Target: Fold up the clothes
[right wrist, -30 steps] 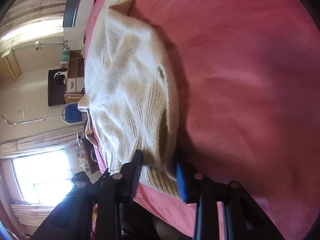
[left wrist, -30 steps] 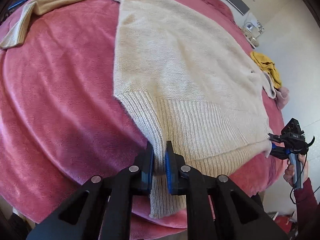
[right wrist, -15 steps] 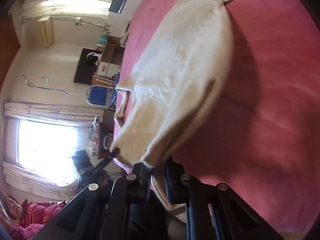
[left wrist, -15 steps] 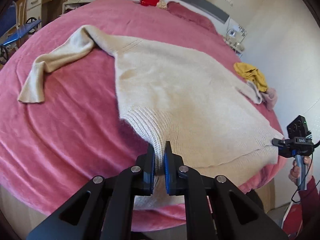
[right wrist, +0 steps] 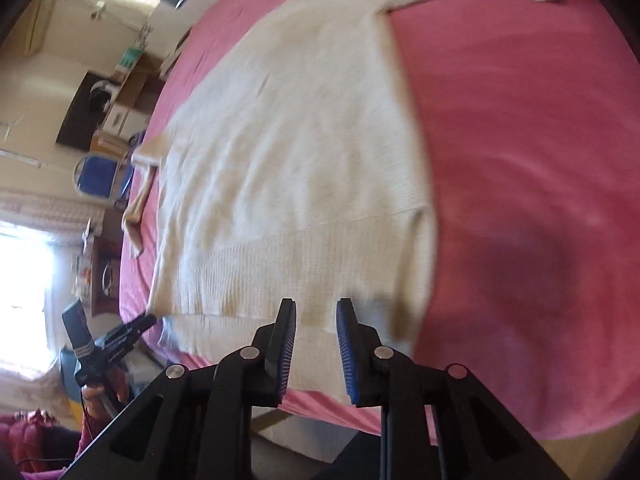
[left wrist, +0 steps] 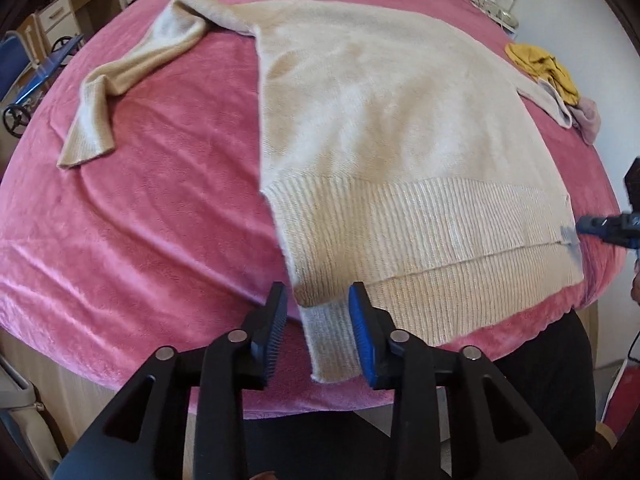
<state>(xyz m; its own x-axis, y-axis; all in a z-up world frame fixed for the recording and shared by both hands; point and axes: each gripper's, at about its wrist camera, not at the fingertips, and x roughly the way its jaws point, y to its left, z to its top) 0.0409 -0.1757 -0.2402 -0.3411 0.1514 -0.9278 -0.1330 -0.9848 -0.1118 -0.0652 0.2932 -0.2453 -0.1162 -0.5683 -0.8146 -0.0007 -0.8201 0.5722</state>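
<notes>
Left claw astride ribbed sweater hem

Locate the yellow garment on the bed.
In the left wrist view the yellow garment lies at the bed's far right edge, beside the cream sweater's sleeve end.

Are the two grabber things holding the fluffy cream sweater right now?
No. Both are letting go: the left gripper and right gripper are opening over the ribbed hem of the cream knitted sweater, which lies on the pink blanket.

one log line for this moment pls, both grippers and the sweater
left gripper: opening, hem corner loose between jaws | right gripper: opening, above hem | sweater: flat on bed
</notes>
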